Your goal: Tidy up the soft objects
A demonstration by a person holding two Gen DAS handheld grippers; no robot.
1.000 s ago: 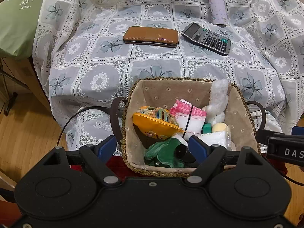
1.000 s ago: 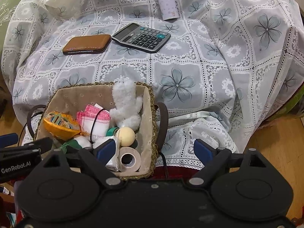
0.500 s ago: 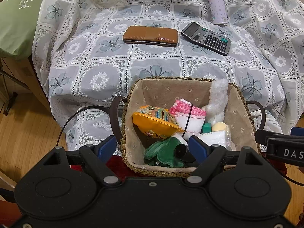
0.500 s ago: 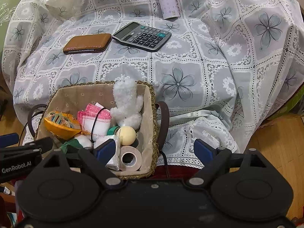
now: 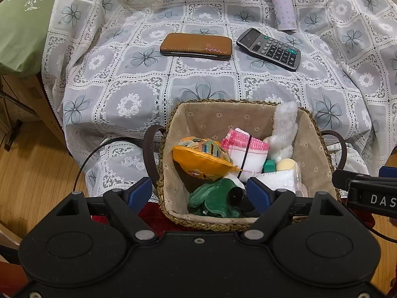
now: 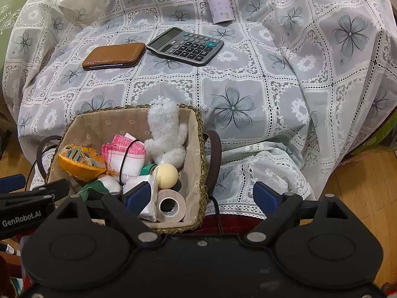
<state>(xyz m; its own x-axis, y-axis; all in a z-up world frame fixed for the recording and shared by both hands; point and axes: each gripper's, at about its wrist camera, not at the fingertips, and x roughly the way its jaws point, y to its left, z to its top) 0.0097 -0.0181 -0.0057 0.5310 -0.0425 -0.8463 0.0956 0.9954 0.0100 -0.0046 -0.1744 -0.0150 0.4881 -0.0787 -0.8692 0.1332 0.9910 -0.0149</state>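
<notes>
A woven basket [image 5: 315,134] [image 6: 198,134] with a beige lining stands at the near edge of the cloth-covered table. It holds an orange embroidered pouch [image 5: 201,159] [image 6: 79,160], a pink-edged white cloth [image 5: 245,151] [image 6: 126,152], a white plush toy [image 5: 282,129] [image 6: 166,134], a green cloth [image 5: 211,196], a cream ball [image 6: 167,175] and a tape roll [image 6: 171,204]. My left gripper [image 5: 198,191] is open and empty, just before the basket's near rim. My right gripper [image 6: 203,196] is open and empty, at the basket's right near corner.
On the floral lace tablecloth [image 5: 119,79] farther back lie a brown wallet [image 5: 196,46] [image 6: 114,55], a grey calculator [image 5: 269,48] [image 6: 184,46] and a lilac bottle [image 5: 282,5] [image 6: 218,0]. A green pillow [image 5: 22,24] lies at the left. Wooden floor [image 6: 359,173] flanks the table.
Both grippers have barely shifted; the view has crept slightly closer to the table. Nothing in the basket has moved.
</notes>
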